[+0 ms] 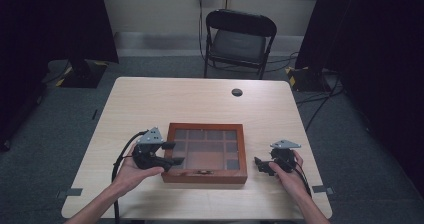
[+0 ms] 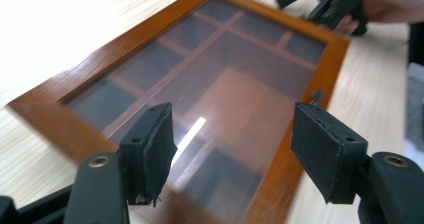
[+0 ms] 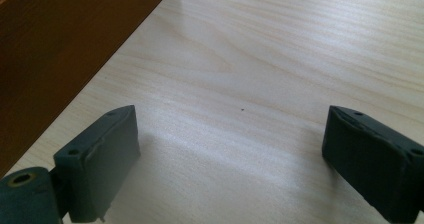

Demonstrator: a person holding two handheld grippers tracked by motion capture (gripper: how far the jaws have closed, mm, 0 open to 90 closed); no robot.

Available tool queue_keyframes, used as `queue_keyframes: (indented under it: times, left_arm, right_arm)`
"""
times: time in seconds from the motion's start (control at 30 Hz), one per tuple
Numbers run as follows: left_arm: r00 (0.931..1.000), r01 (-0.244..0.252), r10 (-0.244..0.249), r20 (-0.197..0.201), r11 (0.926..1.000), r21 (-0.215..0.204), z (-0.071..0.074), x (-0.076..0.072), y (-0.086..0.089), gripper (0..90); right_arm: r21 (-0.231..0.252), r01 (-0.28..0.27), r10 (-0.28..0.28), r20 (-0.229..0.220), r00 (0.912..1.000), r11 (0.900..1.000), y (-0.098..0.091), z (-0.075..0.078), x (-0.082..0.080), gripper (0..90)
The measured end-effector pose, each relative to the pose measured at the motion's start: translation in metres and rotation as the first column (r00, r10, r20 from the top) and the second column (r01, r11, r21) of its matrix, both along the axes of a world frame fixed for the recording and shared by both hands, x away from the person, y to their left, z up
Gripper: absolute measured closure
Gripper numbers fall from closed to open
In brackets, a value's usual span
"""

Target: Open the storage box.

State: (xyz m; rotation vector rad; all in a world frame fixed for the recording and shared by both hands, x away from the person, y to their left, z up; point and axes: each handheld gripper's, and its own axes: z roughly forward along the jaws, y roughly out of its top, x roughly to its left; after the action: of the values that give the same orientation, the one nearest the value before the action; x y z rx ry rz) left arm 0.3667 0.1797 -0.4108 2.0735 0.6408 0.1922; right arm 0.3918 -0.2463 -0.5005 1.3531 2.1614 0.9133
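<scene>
Box (image 1: pixel 205 154) lies flat, long axis across table (image 1: pixel 150 99), clasp toward person.

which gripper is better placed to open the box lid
Left, probably. The left gripper has open jaws over the wooden box's glass lid; the right gripper sits open over bare table beside it.
</scene>
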Motion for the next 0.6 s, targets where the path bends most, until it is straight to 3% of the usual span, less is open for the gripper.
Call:
queue_keyframes:
  times: [0.03,0.3,0.37,0.6]
  left_arm:
    - [0.9999,0.013,-0.013,-0.008,0.9999,0.012,0.002,0.001,-0.005,34.7]
    - [0.9931,0.103,-0.105,-0.052,0.994,-0.038,0.003,0.004,-0.038,38.7]
    - [0.991,0.126,-0.127,-0.041,0.9915,-0.033,0.001,0.002,-0.045,41.9]
    - [0.9748,0.206,-0.206,-0.086,0.9785,-0.009,-0.013,0.002,-0.064,52.4]
  right_arm:
    - [0.0,-0.001,0.001,0.001,1.0,1.0,0.0,0.0,0.0,7.4]
    - [0.0,-0.001,0.001,0.001,1.0,1.0,0.0,0.0,0.0,7.4]
    - [0.0,-0.001,0.001,0.001,1.0,1.0,0.0,0.0,0.0,7.4]
    - [0.0,-0.002,0.002,0.0,1.0,1.0,0.0,0.0,0.0,7.3]
